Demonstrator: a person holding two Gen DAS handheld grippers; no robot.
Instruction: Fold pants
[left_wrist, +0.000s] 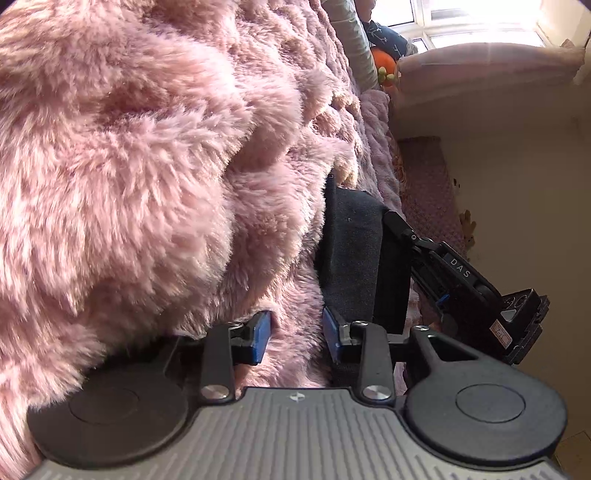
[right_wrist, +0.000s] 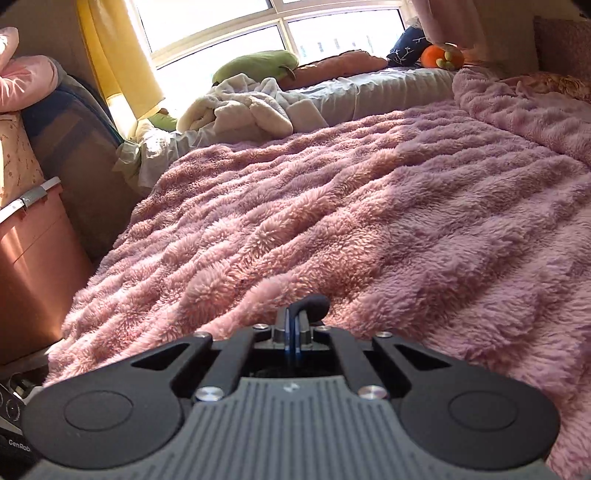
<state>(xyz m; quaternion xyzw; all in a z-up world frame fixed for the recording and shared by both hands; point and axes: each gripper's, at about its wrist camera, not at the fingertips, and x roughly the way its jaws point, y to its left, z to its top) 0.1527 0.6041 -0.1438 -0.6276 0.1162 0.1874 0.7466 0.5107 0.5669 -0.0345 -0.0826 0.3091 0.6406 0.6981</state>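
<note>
The dark pants (left_wrist: 354, 254) lie on the pink fluffy blanket (left_wrist: 129, 166), seen as a dark strip in the left wrist view. My left gripper (left_wrist: 297, 334) is open, its blue pads apart over the blanket, the right pad at the edge of the pants. The other gripper (left_wrist: 443, 269) shows beside the pants in that view. In the right wrist view my right gripper (right_wrist: 294, 325) is shut on a small fold of the dark pants (right_wrist: 314, 304), low over the blanket (right_wrist: 332, 203).
A heap of white and grey bedding (right_wrist: 251, 107), a green pillow (right_wrist: 258, 62) and an orange plush (right_wrist: 441, 55) lie at the far end by the window. A pink storage box (right_wrist: 33, 258) stands at the left of the bed.
</note>
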